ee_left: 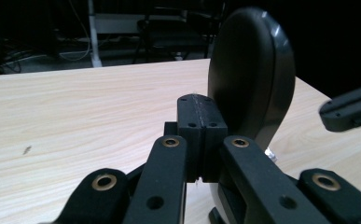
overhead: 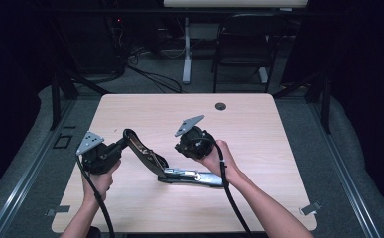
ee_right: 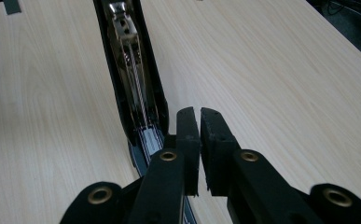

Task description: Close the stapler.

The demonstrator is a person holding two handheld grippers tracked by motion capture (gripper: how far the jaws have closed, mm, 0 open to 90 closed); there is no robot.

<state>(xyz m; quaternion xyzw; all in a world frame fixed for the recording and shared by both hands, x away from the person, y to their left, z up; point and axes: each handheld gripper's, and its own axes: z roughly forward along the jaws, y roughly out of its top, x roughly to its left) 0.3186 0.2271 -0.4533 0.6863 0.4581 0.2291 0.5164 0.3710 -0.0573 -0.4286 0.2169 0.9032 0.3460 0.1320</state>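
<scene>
A black stapler (overhead: 145, 153) lies swung open on the wooden table (overhead: 259, 134). Its metal base (overhead: 197, 177) rests flat and its upper arm slants up to the left. My left gripper (overhead: 121, 144) is shut, its tips against the raised end of that arm. In the left gripper view the rounded black cover (ee_left: 253, 79) stands just right of the closed left gripper (ee_left: 200, 105). My right gripper (overhead: 179, 148) hovers over the hinge. In the right gripper view it (ee_right: 195, 116) is shut to a thin slit with nothing in it, right of the arm's inner staple channel (ee_right: 134, 79).
A cable hole (overhead: 221, 106) sits near the table's far edge. A dark chair (overhead: 244, 44) and a white desk leg (overhead: 186, 49) stand beyond the table. Tape marks (overhead: 311, 209) lie at the near corners. Bare wood stretches to the right and far side.
</scene>
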